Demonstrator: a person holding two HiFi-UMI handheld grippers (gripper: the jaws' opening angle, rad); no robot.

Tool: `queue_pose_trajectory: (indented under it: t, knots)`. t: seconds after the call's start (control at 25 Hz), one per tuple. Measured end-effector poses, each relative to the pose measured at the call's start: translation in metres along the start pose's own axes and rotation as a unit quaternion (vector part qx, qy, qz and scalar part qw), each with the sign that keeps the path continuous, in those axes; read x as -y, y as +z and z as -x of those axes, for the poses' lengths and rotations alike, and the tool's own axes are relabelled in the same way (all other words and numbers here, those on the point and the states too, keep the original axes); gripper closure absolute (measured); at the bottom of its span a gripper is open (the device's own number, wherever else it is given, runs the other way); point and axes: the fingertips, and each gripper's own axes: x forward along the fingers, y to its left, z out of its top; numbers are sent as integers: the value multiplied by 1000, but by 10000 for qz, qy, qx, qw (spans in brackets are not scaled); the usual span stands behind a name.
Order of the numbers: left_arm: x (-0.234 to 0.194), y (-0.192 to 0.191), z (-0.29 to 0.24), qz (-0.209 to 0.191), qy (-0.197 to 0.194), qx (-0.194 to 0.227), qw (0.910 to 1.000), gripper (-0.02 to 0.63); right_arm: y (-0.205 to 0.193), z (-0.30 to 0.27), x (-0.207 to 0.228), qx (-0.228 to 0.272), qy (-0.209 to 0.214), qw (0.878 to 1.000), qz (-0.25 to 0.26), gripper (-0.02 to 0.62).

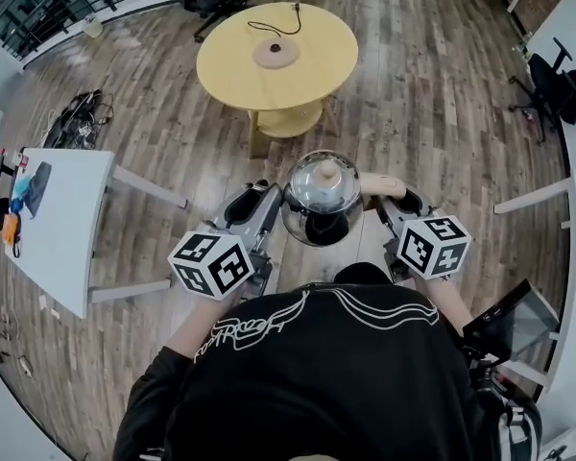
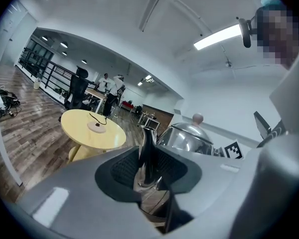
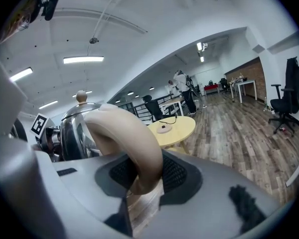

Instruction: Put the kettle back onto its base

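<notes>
Jaws of the left gripper (image 2: 148,169) are clamped on the thin metal spout (image 2: 147,151) of the kettle (image 1: 322,195), while the right gripper (image 3: 143,177) is closed on its pale curved handle (image 3: 132,131). Between the two, the shiny, domed kettle hangs upright in the air in front of the person, its knobbed lid on, above the wooden floor (image 1: 432,94) and short of the near edge of the round yellow desk (image 1: 226,70). The round base (image 1: 276,54) lies near the middle of that desk, a dark cord (image 1: 274,22) looping from it toward the far edge. A white desk (image 1: 62,229) stands well apart at the left.
</notes>
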Motion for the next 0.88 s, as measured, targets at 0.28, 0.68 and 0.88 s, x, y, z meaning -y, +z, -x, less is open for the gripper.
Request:
queue_pose_trajectory:
  t: [0.28,0.68,0.88]
  knots:
    - [-45,26,-65,62,191,-93,9998,499,28,-73,42,-114,149,9998,1,479]
    - [-138,92,-208,143,603,-75,9981,499,100,-230,134,-477,643,9966,198,479]
    - [-177,129,-259,72,808,135,9966,500,141,-294,161,-535,886,9931,559,479]
